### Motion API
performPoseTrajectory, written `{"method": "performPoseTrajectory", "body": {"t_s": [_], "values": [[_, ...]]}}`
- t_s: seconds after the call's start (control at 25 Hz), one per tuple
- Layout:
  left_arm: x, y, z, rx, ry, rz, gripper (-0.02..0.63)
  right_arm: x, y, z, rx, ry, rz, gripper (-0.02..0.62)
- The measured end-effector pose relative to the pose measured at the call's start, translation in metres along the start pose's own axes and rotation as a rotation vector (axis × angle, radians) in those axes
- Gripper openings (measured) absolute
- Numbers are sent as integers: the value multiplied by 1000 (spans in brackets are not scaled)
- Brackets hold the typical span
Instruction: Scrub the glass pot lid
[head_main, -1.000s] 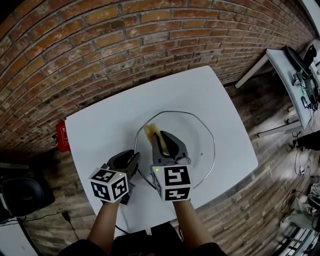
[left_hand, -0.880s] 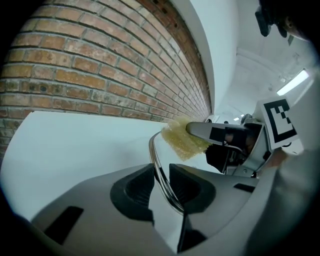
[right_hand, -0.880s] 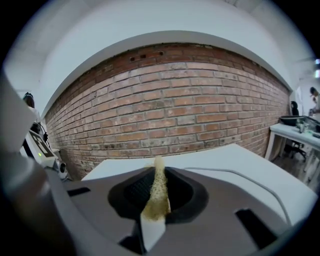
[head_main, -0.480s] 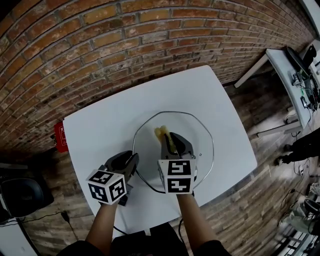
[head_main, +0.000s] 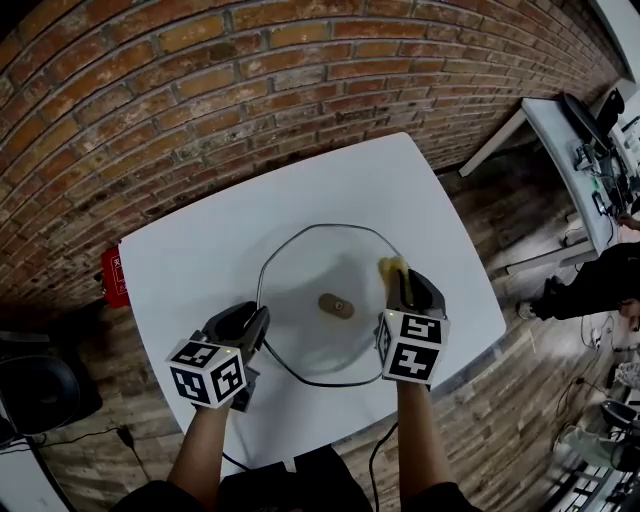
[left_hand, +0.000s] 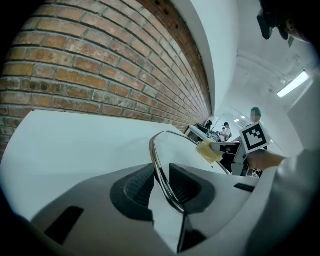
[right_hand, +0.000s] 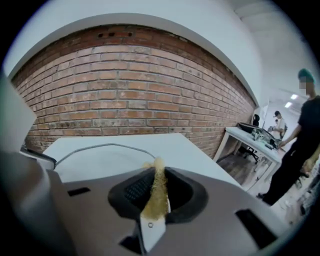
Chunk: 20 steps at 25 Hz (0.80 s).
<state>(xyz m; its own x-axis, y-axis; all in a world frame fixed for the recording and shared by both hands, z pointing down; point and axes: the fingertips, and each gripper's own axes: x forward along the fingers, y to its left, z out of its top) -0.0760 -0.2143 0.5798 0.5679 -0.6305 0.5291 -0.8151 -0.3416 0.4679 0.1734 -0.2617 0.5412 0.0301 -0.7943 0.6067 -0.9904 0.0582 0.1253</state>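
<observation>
The glass pot lid (head_main: 300, 280) lies flat on the white table (head_main: 200, 250), its brown knob (head_main: 335, 305) showing at its middle. My left gripper (head_main: 255, 322) is shut on the lid's metal rim at its near left edge; in the left gripper view the rim (left_hand: 161, 165) runs between the two pads of the gripper (left_hand: 161, 186). My right gripper (head_main: 405, 282) is shut on a yellow sponge (head_main: 391, 267) at the lid's right edge. In the right gripper view the sponge (right_hand: 157, 190) stands pinched between the jaws, with the lid's rim (right_hand: 100, 146) ahead to the left.
A brick wall (head_main: 250, 90) rises behind the table. A red object (head_main: 110, 275) sits by the table's left edge, a black chair (head_main: 40, 385) at the lower left. A second table (head_main: 580, 130) with equipment and a person (head_main: 590, 285) are at the right.
My right gripper has carried the sponge across the lid from left of centre to its right edge, uncovering the knob. The left gripper has kept its hold on the rim.
</observation>
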Motion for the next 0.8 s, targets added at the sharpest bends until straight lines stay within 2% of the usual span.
{"method": "performPoseTrajectory", "body": {"t_s": [0.08, 0.2, 0.28, 0.4, 0.56, 0.8], "values": [[1, 0, 0, -1, 2, -2, 97, -11, 23, 16, -8, -46, 59, 58], [0, 1, -1, -6, 2, -1, 97, -28, 93, 35, -28, -90, 229, 58], [-1, 1, -1, -7, 2, 1, 97, -35, 137, 35, -48, -84, 330, 58], [-2, -2, -1, -7, 4, 1, 97, -35, 168, 22, -81, -41, 391, 58], [-3, -1, -2, -7, 4, 1, 97, -27, 163, -2, -122, 31, 370, 58], [-3, 0, -2, -3, 3, -4, 98, -21, 89, -27, -179, 124, 198, 58]]}}
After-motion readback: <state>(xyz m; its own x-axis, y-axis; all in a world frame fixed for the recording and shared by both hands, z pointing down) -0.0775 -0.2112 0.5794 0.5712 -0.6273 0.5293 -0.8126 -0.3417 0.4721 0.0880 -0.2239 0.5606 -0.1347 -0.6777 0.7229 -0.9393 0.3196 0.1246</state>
